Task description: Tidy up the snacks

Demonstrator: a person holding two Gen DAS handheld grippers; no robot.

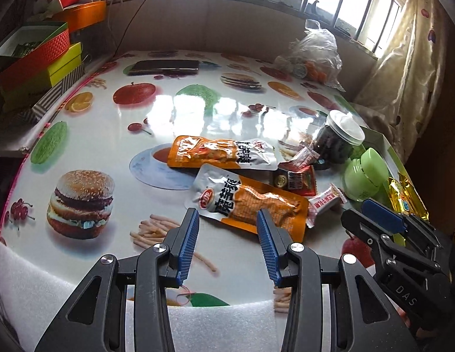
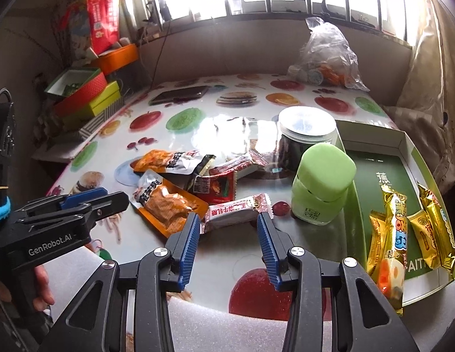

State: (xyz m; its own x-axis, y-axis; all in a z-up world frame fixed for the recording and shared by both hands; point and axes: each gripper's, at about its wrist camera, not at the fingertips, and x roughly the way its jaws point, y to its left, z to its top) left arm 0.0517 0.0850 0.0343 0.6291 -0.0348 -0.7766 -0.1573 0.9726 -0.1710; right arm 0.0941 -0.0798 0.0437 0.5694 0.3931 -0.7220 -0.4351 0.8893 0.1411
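Note:
Snack packets lie in a heap on the food-print table point(image 1: 89, 146). My left gripper point(image 1: 227, 211) hovers open just in front of the nearer orange packet point(image 1: 257, 202), nothing between its pads. Behind it lie a second orange packet point(image 1: 215, 152), a red packet point(image 1: 298, 177) and a white candy bar point(image 1: 324, 201). My right gripper point(image 2: 227, 215) is open, its tips either side of the white candy bar point(image 2: 236, 209) without pressing it. A green box point(image 2: 374, 161) at the right holds gold packets point(image 2: 389, 228). Each gripper shows in the other's view: right gripper point(image 1: 356, 214), left gripper point(image 2: 110, 198).
A green jar point(image 2: 321, 182) and a dark jar with a clear lid point(image 2: 303, 135) stand beside the box. At the back are a dark phone point(image 1: 166, 67) and a plastic bag point(image 1: 312, 55). Stacked boxes point(image 1: 42, 55) sit at the left. White foam point(image 1: 221, 322) lines the near edge.

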